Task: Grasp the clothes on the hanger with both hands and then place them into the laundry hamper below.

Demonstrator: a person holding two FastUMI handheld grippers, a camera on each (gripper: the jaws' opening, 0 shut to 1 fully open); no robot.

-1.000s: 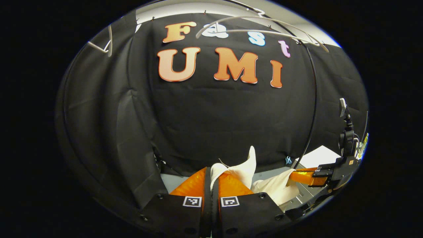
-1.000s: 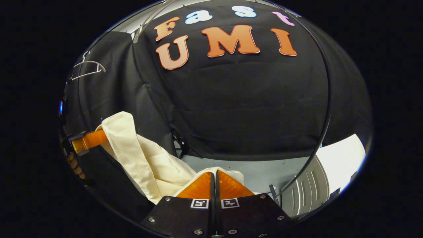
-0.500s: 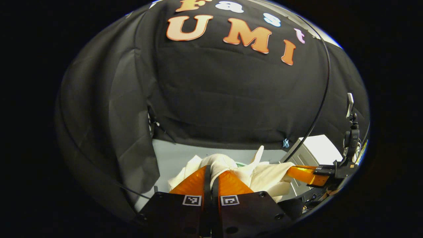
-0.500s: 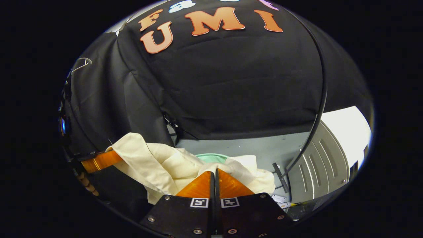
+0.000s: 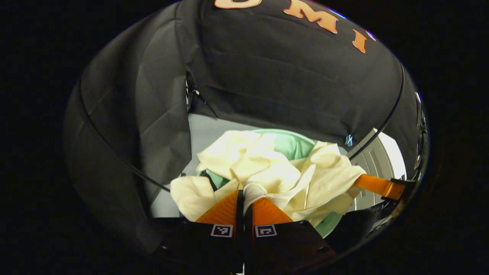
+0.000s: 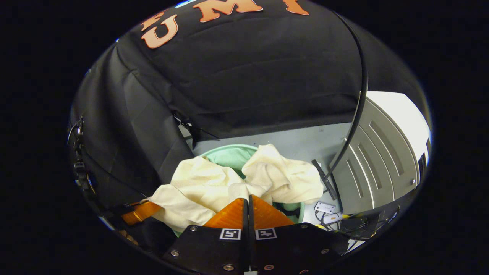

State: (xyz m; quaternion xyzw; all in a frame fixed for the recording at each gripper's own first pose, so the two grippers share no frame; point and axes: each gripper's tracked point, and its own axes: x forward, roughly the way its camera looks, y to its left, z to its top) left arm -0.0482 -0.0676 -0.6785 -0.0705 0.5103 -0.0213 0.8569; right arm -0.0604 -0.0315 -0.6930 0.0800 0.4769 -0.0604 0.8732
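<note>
A cream garment (image 5: 275,172) hangs bunched between both grippers, over the mouth of a mint-green laundry hamper (image 5: 294,143). My left gripper (image 5: 243,195) is shut on a fold of the cloth at the bottom of the left gripper view. My right gripper (image 6: 248,199) is shut on another fold of the cream garment (image 6: 214,187) in the right gripper view, above the hamper (image 6: 229,154). Farther off in each view the other gripper shows: the right one (image 5: 376,185) at the right, the left one (image 6: 141,212) at the lower left. Much of the hamper is hidden by cloth.
The hamper stands on a grey floor (image 6: 305,141) against the black cloth wall. A grey ribbed panel (image 6: 376,164) lies at the right, with small white parts and cables (image 6: 328,212) beside the hamper. A black cable (image 6: 355,114) curves down to the floor.
Both grippers have dropped with the garment from up near the hangers to just above the hamper. The hangers have left the views and the hamper has come into sight.
</note>
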